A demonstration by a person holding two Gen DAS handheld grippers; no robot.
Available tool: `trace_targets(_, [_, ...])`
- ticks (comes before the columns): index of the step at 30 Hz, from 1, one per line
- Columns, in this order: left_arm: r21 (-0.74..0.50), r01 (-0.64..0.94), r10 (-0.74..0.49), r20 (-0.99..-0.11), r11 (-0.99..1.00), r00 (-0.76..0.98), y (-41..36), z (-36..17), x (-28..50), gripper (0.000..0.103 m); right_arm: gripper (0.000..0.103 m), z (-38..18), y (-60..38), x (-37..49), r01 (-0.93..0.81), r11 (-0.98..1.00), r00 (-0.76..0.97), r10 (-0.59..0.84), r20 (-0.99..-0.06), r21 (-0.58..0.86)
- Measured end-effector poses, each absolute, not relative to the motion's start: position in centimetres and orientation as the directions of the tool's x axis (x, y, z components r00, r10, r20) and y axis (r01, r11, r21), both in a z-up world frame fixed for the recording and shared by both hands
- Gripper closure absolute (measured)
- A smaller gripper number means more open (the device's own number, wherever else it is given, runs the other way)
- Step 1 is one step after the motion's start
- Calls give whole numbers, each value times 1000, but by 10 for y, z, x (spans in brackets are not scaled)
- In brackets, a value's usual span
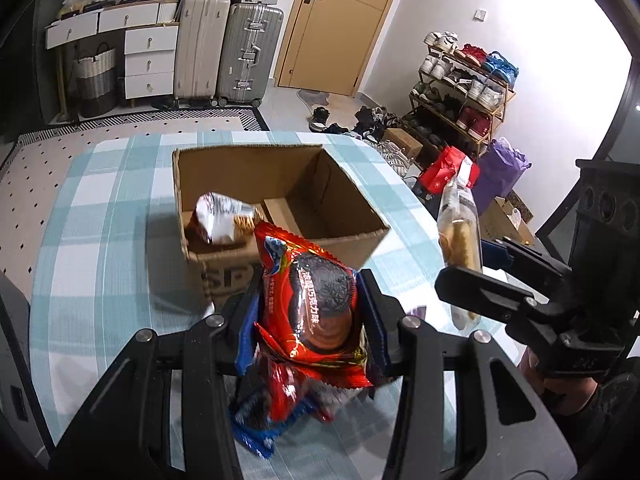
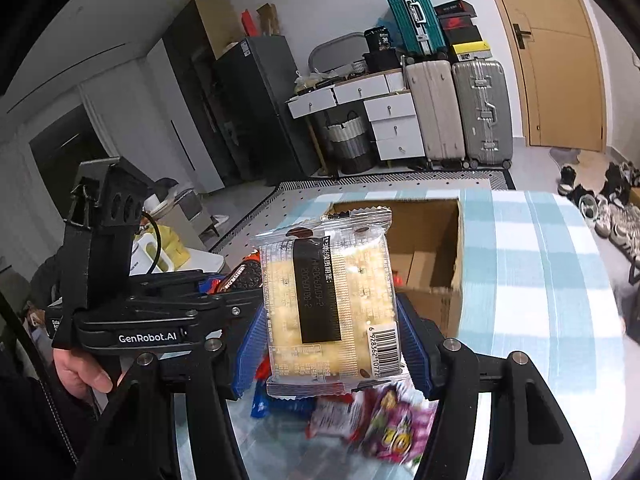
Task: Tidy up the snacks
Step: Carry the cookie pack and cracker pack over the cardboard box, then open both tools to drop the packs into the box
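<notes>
Two claws are up over the table, each with a snack. The left gripper [image 1: 310, 320] has its jaws squeezed nearly closed on a red cookie packet [image 1: 316, 300] with a dark round cookie printed on it, and the packet stands up between the blue pads [image 1: 372, 312]. The right gripper [image 2: 330, 340] has its jaws about half open, pressed on both sides of a clear cake packet [image 2: 332, 304] with a black stripe and a barcode. A person's hand [image 2: 82, 372] holds the left claw's handle. Under the claws, more snack packets [image 2: 376, 424] lie on the blue and white checked tablecloth [image 1: 100, 240], blurry, in red, blue and purple. Just past them stands an open cardboard box [image 1: 280, 196], close to both claws. One white and red snack bag [image 1: 222, 218] is already in its left corner. Farther back, off the table, a shoe rack [image 1: 460, 92] full of shoes stands on the right. By the far wall are two tall suitcases [image 1: 228, 52], white drawers [image 1: 150, 60] and a wooden door [image 1: 340, 24].
</notes>
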State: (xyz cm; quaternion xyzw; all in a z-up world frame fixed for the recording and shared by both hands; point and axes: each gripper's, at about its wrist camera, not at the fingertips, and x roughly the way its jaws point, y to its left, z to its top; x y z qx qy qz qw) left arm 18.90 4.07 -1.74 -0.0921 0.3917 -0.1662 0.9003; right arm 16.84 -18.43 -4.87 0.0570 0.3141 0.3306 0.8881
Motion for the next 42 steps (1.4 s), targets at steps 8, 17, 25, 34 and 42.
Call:
trace_targets(8, [-297,210,-360,-674,931,645,52,-6,240,62,41,-37,-169,212,-569,775,579,615,-535,275])
trace_targets(17, [-304,175,-344,-695,936,632,62,-10,306,62,41,-39,-154,267,-563,779,572,609,-550,277])
trace_targets(25, [-302,174,-344,-721,937,601,66,-33,358,62,41,-57,-146,312,-558,784,549,594,-588,271])
trace_targets(34, [-312,165,-349,-750,936,562,67,-70,388,62,41,-91,-140,346,-543,792,520,579,-628,280])
trace_targets(42, [-304,136,-325,-753,943,572,73,-75,389,40,24,-96,-144,350,-525,821,568,533,-628,222])
